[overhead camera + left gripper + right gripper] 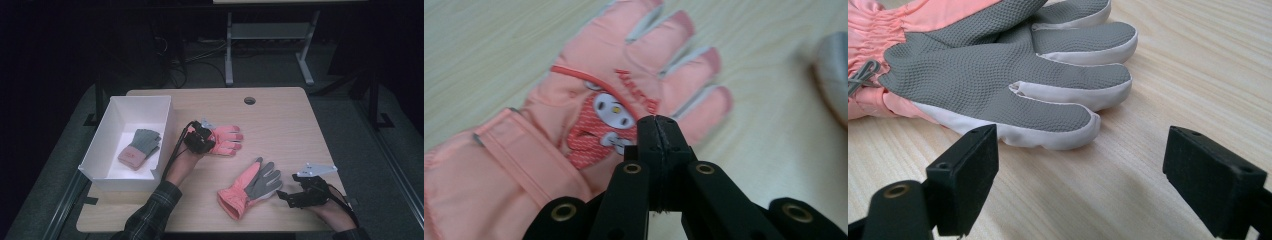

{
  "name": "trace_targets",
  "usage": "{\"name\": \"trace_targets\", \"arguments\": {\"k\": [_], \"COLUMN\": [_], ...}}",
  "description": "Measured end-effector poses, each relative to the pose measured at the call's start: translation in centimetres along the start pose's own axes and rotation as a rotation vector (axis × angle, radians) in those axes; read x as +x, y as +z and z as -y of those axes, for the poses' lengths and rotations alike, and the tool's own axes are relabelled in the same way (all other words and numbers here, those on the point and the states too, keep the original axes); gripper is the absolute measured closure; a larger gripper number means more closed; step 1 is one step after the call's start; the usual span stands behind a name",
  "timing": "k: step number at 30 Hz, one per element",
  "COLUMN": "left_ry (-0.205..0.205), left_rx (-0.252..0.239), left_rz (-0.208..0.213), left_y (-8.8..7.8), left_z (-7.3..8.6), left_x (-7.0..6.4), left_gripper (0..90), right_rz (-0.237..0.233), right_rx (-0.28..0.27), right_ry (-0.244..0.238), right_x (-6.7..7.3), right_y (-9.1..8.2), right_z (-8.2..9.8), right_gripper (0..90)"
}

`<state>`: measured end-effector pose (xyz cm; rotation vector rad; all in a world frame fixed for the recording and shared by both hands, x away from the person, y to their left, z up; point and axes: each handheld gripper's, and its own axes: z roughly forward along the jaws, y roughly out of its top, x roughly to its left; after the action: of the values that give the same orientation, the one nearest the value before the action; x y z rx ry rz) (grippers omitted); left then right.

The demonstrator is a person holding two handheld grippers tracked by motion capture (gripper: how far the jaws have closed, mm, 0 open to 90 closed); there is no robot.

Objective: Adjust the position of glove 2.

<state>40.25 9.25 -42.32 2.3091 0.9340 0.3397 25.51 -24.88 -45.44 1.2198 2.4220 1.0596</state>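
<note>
A pink glove [227, 140] [549, 165] with a cartoon patch lies back up near the table's middle. My left gripper [204, 136] [657, 122] hovers over its back, jaws pressed together with no fabric seen between them. A second pink glove [248, 189] [998, 70] lies grey palm up at the front right. My right gripper [283, 195] [1078, 155] stands open just short of that glove's fingertips, with bare table between its pads. A grey and pink knit glove [140, 148] rests inside the white box [142, 101].
The white box stands at the table's left edge. A cable hole [249, 100] sits near the wooden table's [290, 130] far edge. Beyond the table are desk legs [229, 55] and cables on a dark floor.
</note>
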Motion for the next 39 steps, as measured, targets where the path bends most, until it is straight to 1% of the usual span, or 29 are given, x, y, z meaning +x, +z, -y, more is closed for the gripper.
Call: {"name": "trace_targets", "arguments": {"k": [1,4,5,8,9,12,14,15,17,18,19,20,21,22,23,24,25,26,27,28,29,30,31,32,33,35,36,38,39], "left_ry": [0.007,0.004,-0.009,-0.025,-0.034,-0.035,-0.043,-0.047,-0.042,-0.049,-0.071,-0.071,-0.105,-0.105,-0.081,-0.081,-0.086,-0.107,-0.102,-0.083,-0.083,-0.070,-0.043,-0.043,-0.021,-0.021,-0.021,-0.035,-0.036], "left_rx": [0.007,0.011,0.012,0.017,0.016,0.021,0.013,0.011,0.014,0.013,0.002,0.002,-0.017,-0.017,-0.015,-0.015,-0.014,-0.026,-0.026,-0.018,-0.018,-0.018,-0.012,-0.012,-0.009,-0.017,-0.017,-0.024,-0.032], "left_rz": [-0.012,-0.011,-0.010,0.000,0.016,0.019,0.029,0.049,0.050,0.054,0.073,0.073,0.140,0.140,0.128,0.128,0.149,0.193,0.196,0.189,0.189,0.194,0.187,0.187,0.162,0.131,0.131,0.104,0.077], "left_y": [0.5,0.9,1.0,1.7,2.0,2.2,2.2,2.4,2.6,2.6,2.8,2.8,3.2,3.2,3.5,3.5,3.4,3.5,3.6,3.7,3.7,3.9,4.1,4.1,4.0,3.5,3.5,2.9,2.6], "left_z": [-0.1,-0.1,0.0,0.1,0.2,0.1,0.0,-0.1,-0.2,-0.3,-0.3,-0.3,-0.5,-0.5,-0.8,-0.8,-1.2,-1.3,-1.6,-1.9,-1.9,-2.1,-2.6,-2.6,-3.0,-3.6,-3.6,-4.3,-4.9], "left_x": [0.3,0.5,0.5,0.5,0.5,0.4,0.3,0.1,0.0,-0.1,-0.1,-0.1,-0.2,-0.2,-0.7,-0.7,-0.8,-0.8,-1.0,-1.5,-1.5,-1.9,-2.4,-2.4,-2.5,-1.9,-1.9,-0.8,0.0], "left_gripper": [89.7,89.7,89.7,89.8,89.8,89.8,89.8,89.8,89.9,89.9,89.9,89.9,89.9,89.9,89.9,89.9,89.9,89.9,89.9,89.9,89.9,89.9,89.9,89.9,89.9,89.9,89.9,89.9,89.9], "right_rz": [0.003,0.003,0.003,0.001,0.001,0.001,0.000,0.001,0.002,0.002,0.003,0.003,0.001,0.001,0.001,0.001,0.004,0.002,0.004,0.004,0.003,0.003,0.005,0.004,0.004,0.003,0.003,0.003,0.000], "right_rx": [-0.001,-0.002,-0.002,-0.002,-0.002,0.000,-0.002,-0.003,-0.004,-0.004,-0.005,-0.005,-0.005,-0.005,-0.003,-0.003,-0.005,-0.007,-0.010,-0.010,-0.009,-0.009,-0.009,-0.011,-0.014,-0.014,-0.014,-0.009,-0.008], "right_ry": [0.002,0.006,0.005,0.006,0.008,0.007,0.008,0.008,0.007,0.008,0.008,0.008,0.005,0.005,0.007,0.007,0.006,0.008,0.009,0.008,0.008,0.008,0.009,0.006,0.007,0.008,0.008,0.008,0.010], "right_x": [0.0,-0.1,-0.1,-0.1,-0.1,-0.1,-0.1,-0.1,-0.1,-0.1,-0.1,-0.1,-0.1,-0.1,-0.1,-0.1,-0.1,-0.1,-0.1,-0.2,-0.2,-0.2,-0.1,-0.1,-0.1,-0.2,-0.2,-0.1,-0.1], "right_y": [-0.1,-0.1,-0.1,-0.1,-0.1,-0.1,-0.1,-0.1,-0.1,-0.1,-0.1,-0.1,-0.1,-0.1,-0.1,-0.1,-0.2,-0.2,-0.2,-0.2,-0.2,-0.2,-0.2,-0.3,-0.3,-0.3,-0.3,-0.2,-0.2], "right_z": [0.0,0.0,0.0,0.0,0.0,0.0,0.0,0.0,0.0,0.0,0.0,0.0,-0.1,-0.1,-0.1,-0.1,-0.1,-0.1,-0.1,-0.1,-0.1,-0.1,0.0,-0.1,-0.1,-0.1,-0.1,-0.1,-0.1], "right_gripper": [14.4,14.4,14.4,14.4,14.4,14.4,14.4,14.4,14.4,14.5,14.4,14.4,14.4,14.4,14.4,14.4,14.5,14.5,14.4,14.4,14.4,14.4,14.4,14.5,14.5,14.4,14.4,14.4,14.5]}}
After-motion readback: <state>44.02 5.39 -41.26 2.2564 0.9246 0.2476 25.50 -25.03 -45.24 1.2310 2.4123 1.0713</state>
